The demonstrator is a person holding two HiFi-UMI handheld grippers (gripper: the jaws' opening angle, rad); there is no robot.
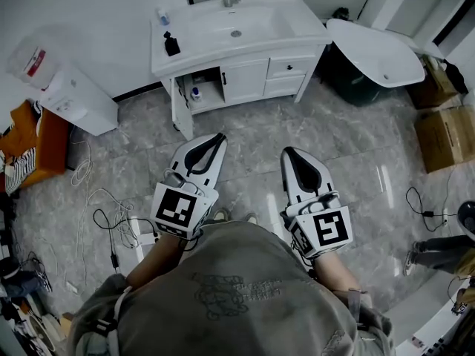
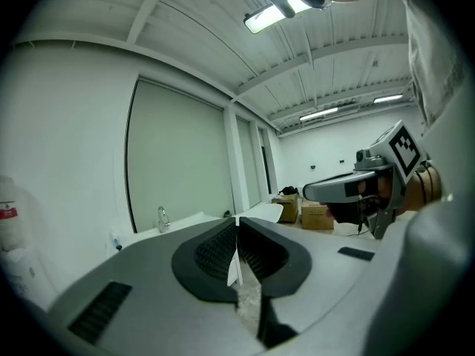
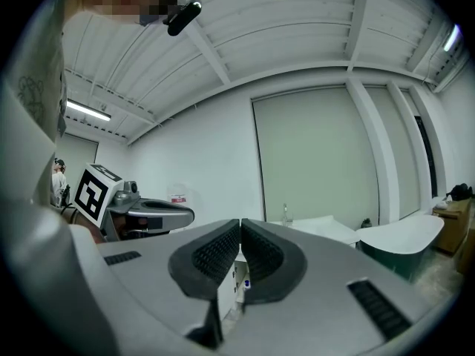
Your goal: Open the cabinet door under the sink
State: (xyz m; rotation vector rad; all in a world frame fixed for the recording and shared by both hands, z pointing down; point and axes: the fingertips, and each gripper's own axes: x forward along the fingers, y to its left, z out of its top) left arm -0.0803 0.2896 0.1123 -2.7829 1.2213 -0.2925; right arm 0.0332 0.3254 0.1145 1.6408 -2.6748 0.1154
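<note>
looking steeply down in the head view, we see the left gripper [image 1: 217, 136] and the right gripper [image 1: 288, 153] held side by side above the grey floor [image 1: 349, 162], both pointing toward the white cabinet [image 1: 245, 80] under the sink [image 1: 236, 27] and well apart from it. the cabinet door [image 1: 181, 108] at the left end stands swung outward, exposing a shelf with a small blue bottle [image 1: 195, 93]; the door beside it is closed. only this view shows the door whole, and the cables [image 1: 96, 199] on the floor. each gripper view shows what the head view cannot: its own ribbed pads [image 2: 215, 251] meeting at the tips, so we read both tongs as closed with nothing gripped. the left gripper view adds a ceiling lamp [image 2: 278, 13], the tap [image 2: 162, 217] and cardboard boxes [image 2: 315, 215]; the right gripper view catches the bathtub [image 3: 404, 237] beyond its jaws.
</note>
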